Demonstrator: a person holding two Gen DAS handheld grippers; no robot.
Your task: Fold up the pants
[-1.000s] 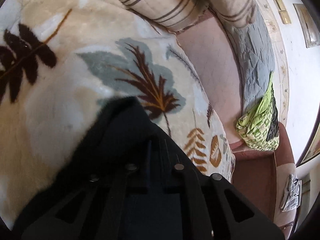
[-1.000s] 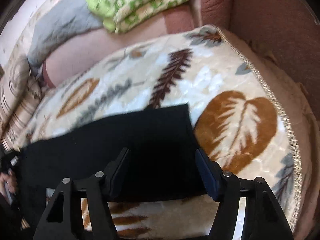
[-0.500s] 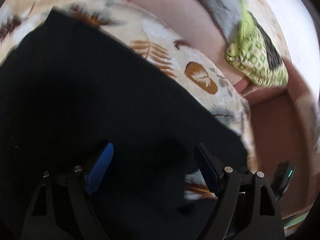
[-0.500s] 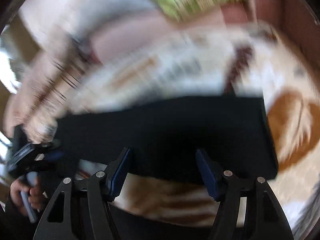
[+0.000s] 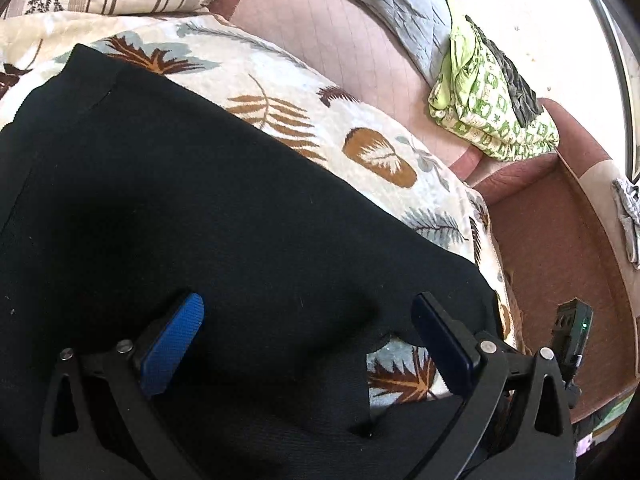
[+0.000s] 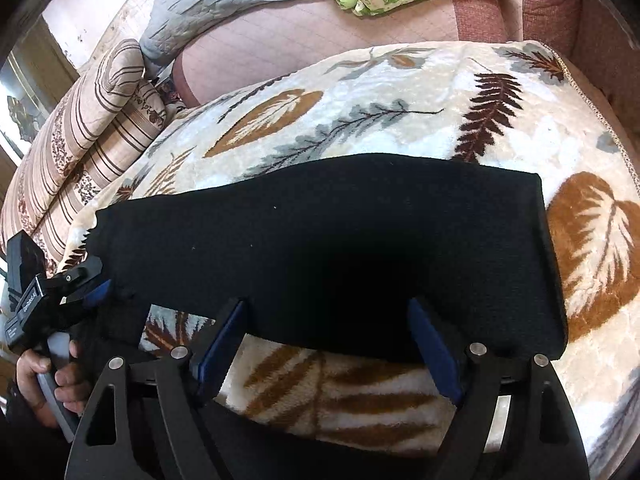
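The black pants (image 5: 208, 216) lie flat on a cream leaf-print blanket (image 5: 312, 128) on a bed. In the right wrist view the pants (image 6: 340, 240) form a long band across the blanket (image 6: 360, 112), with a straight end at the right. My left gripper (image 5: 306, 320) is open just above the pants near their waist end and holds nothing. My right gripper (image 6: 326, 324) is open over the near edge of the pants and holds nothing. The left gripper also shows at the left edge of the right wrist view (image 6: 96, 280), held by a hand.
A green patterned bundle (image 5: 492, 108) lies on the pink bedding by the wall. Striped pillows (image 6: 80, 128) and a grey quilt (image 6: 224, 4) lie at the head end. A reddish-brown bed frame edge (image 5: 560, 248) runs along the right.
The left gripper was shut on the black cloth a second ago; it has let go, opened and pulled back. The right gripper stayed open and shifted along the pants' near edge.
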